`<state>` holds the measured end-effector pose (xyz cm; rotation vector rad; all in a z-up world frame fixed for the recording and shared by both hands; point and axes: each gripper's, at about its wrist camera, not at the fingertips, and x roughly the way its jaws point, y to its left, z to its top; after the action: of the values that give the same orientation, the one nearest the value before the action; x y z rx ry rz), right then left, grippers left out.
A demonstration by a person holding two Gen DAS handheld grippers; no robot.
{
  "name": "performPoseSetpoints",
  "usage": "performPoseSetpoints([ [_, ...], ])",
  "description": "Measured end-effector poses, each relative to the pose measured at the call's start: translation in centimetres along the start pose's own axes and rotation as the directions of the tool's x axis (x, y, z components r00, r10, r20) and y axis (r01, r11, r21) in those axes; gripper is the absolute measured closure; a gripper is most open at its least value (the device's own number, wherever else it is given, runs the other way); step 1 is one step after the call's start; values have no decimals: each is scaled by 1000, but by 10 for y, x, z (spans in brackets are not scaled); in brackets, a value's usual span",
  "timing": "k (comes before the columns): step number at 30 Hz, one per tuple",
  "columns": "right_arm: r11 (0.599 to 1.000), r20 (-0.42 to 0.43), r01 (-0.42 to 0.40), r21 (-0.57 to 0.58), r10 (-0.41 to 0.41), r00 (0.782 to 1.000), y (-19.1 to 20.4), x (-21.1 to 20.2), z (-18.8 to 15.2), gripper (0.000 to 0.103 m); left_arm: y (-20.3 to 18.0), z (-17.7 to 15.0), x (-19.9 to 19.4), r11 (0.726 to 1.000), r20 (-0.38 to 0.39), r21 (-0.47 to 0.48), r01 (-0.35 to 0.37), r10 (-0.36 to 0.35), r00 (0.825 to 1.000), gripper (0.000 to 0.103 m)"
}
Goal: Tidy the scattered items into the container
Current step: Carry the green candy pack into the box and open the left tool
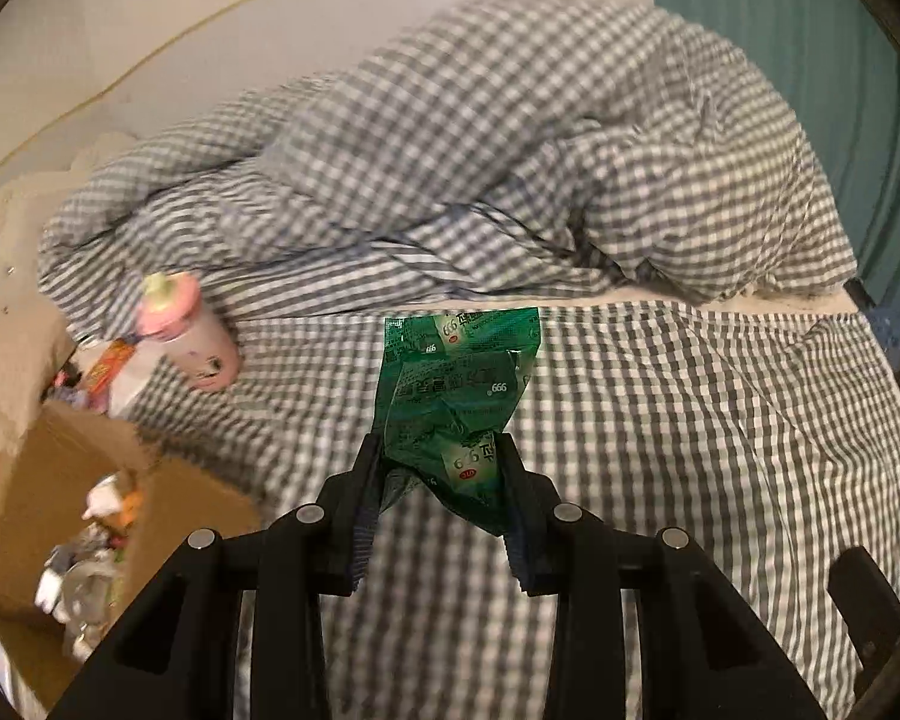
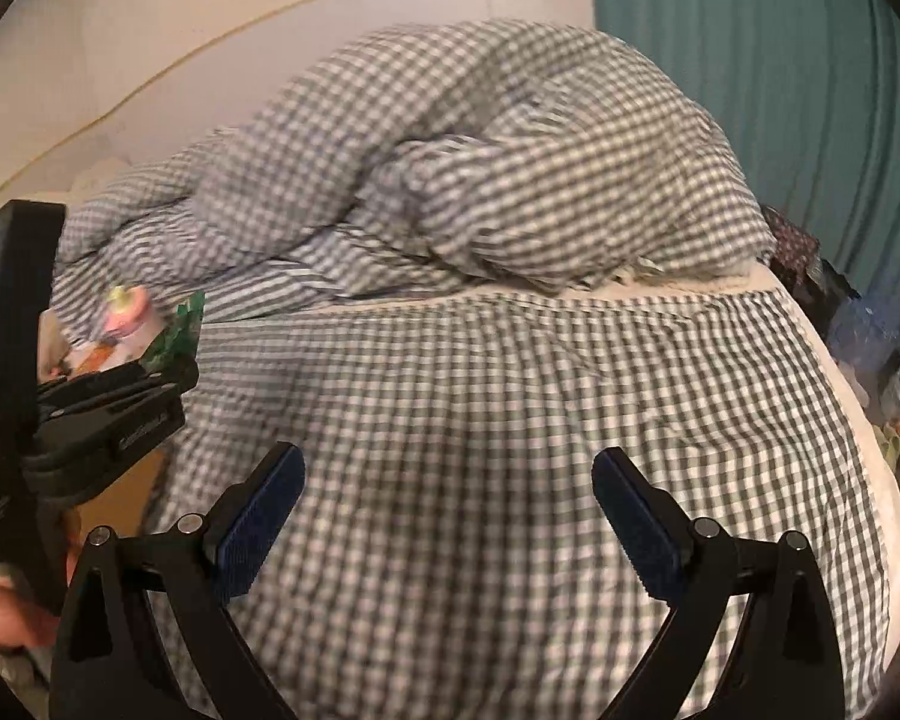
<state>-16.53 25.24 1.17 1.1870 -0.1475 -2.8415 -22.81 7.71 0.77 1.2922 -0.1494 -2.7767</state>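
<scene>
Left wrist view, lower left: box (image 1: 60,480), cardboard, top open, some small items already inside. It sits off the bed's edge, presumably so things can be dropped in from above.

Left of centre: pink bottle (image 1: 189,339) on its side on the sheet (image 1: 690,420), just above the box, not yet collected.

Centre: left gripper (image 1: 441,450), jaws clamped on the lower end of a green sachet (image 1: 462,384). Most of the sachet sticks out beyond the tips. Held clear of the sheet, likely on its way to the box.

Upper half: crumpled duvet (image 1: 480,150).

Right wrist view, centre bottom: right gripper (image 2: 444,468), jaws wide apart, nothing between them, over bare sheet. Probably free for the bottle.
</scene>
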Motion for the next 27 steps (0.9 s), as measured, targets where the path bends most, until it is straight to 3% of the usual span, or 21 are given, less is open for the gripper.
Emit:
performPoseSetpoints([
  [5,997,24,-43,-71,45,999,56,-26,-8,6,61,-31,-40,997,27,-63,-40,42,999,67],
  [13,972,27,-123,-202,131,991,156,-50,-28,6,165,-82,-75,973,8,-193,-123,127,992,67],
  [22,920,-25,-189,-344,193,981,263,-47,-56,6,270,-129,-73,927,-53,-324,-187,180,982,67],
  [27,896,-55,-209,-391,204,977,307,-37,-64,6,302,-141,-57,915,-87,-351,-201,182,979,67],
])
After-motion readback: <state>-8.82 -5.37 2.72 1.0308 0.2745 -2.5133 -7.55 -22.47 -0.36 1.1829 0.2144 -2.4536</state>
